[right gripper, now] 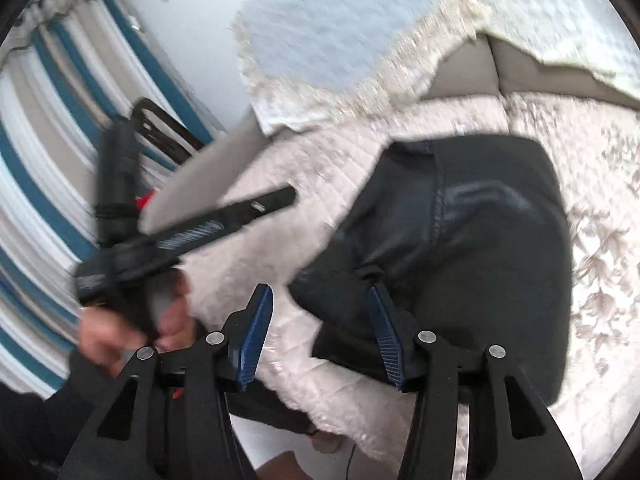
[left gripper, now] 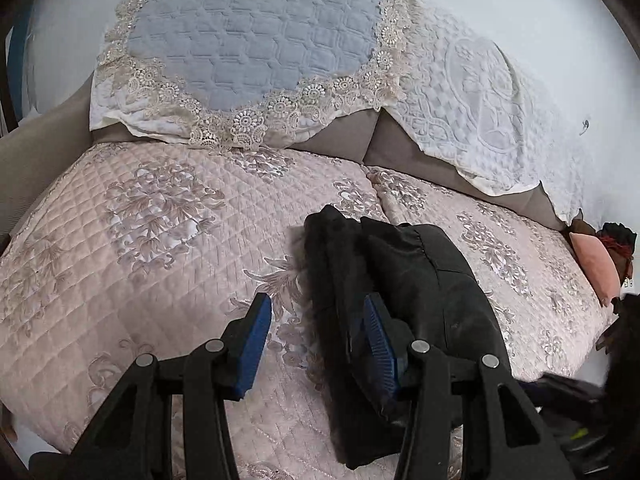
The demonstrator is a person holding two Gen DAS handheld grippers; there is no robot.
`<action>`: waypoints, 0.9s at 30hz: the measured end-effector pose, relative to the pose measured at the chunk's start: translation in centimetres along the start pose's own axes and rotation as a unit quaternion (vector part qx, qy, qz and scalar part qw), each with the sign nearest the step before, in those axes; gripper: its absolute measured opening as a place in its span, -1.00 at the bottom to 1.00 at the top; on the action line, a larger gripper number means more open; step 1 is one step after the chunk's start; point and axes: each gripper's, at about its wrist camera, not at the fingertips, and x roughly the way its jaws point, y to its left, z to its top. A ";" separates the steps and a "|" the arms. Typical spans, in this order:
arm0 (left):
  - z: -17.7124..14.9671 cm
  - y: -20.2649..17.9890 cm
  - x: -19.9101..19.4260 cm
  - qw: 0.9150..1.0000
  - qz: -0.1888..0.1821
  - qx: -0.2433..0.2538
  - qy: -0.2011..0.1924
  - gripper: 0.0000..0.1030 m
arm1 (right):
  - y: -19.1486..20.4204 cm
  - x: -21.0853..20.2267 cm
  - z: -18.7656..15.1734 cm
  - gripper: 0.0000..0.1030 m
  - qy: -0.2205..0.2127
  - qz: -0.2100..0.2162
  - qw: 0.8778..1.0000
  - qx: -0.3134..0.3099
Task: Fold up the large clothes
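A black garment lies folded in a compact bundle on the pink quilted sofa cover. My left gripper is open just above the bundle's near left edge, holding nothing. In the right wrist view the same black garment lies on the pink cover. My right gripper is open over the bundle's near left corner, holding nothing. The left gripper and the hand holding it show blurred at the left of that view.
A grey-blue lace-edged cover and a white embroidered cover hang over the sofa back. A pink cushion and dark items sit at the sofa's right end. Blue and white striped fabric stands left of the sofa.
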 end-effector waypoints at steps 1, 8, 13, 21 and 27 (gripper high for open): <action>0.1 0.0 -0.2 1.000 -0.002 -0.003 0.000 -0.04 | -0.2 -1.0 0.0 -0.01 -0.018 0.000 1.000 0.003; 0.8 -2.7 -1.6 0.999 -0.032 0.011 -0.015 -0.02 | -5.0 2.0 -1.6 -0.66 0.011 -0.089 0.995 0.040; -0.9 -5.3 0.6 0.998 -0.048 0.037 0.017 -0.02 | -5.4 4.0 -2.7 -0.73 0.025 -0.072 0.996 0.051; -6.3 -1.7 5.3 0.997 -0.013 -0.011 0.080 -0.43 | -6.1 -0.2 -2.0 -0.73 -0.004 -0.114 0.993 0.026; -6.2 -2.2 4.7 0.996 -0.004 -0.007 0.085 -0.43 | -7.2 1.1 -2.3 -0.79 0.019 -0.127 0.991 0.028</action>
